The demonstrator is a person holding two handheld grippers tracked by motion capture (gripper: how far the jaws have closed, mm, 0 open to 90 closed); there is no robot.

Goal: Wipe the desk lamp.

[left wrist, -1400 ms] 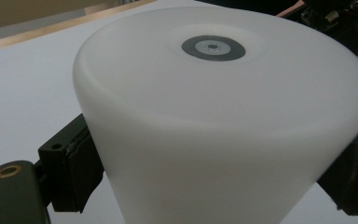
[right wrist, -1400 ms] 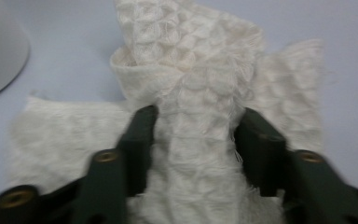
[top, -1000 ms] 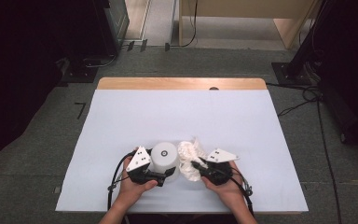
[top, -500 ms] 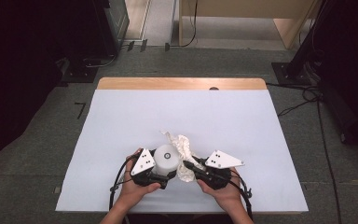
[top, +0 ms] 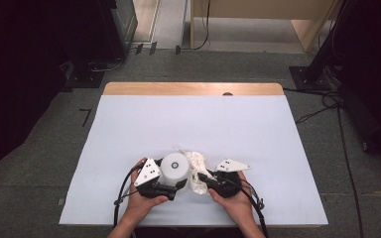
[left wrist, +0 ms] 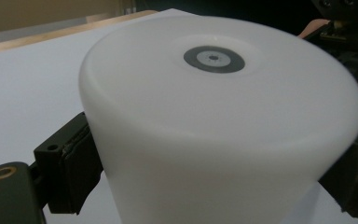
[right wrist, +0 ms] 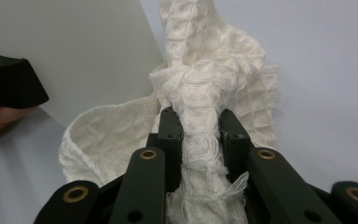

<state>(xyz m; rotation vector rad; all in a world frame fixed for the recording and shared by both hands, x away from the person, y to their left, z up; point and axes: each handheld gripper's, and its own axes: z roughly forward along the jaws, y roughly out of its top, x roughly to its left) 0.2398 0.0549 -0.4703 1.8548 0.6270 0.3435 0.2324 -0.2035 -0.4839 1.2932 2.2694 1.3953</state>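
Beside the white cylinder (top: 174,169), cloth (top: 197,171) lower than before, right tool (top: 204,178) clamped.

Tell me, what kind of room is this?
Probably a lab or workshop rigged for recording: a table under a white sheet, cables trailing over grey carpet, dark equipment stands around. A person holds two grippers, one on a cup, one on a cloth.

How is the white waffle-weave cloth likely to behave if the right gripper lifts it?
Probably floppy: the cloth is bunched into a rope where the right gripper pinches it, and its loose part sags in folds. Its frayed, textured weave should resist slipping. It looks light and might drag against the white cylinder beside it.
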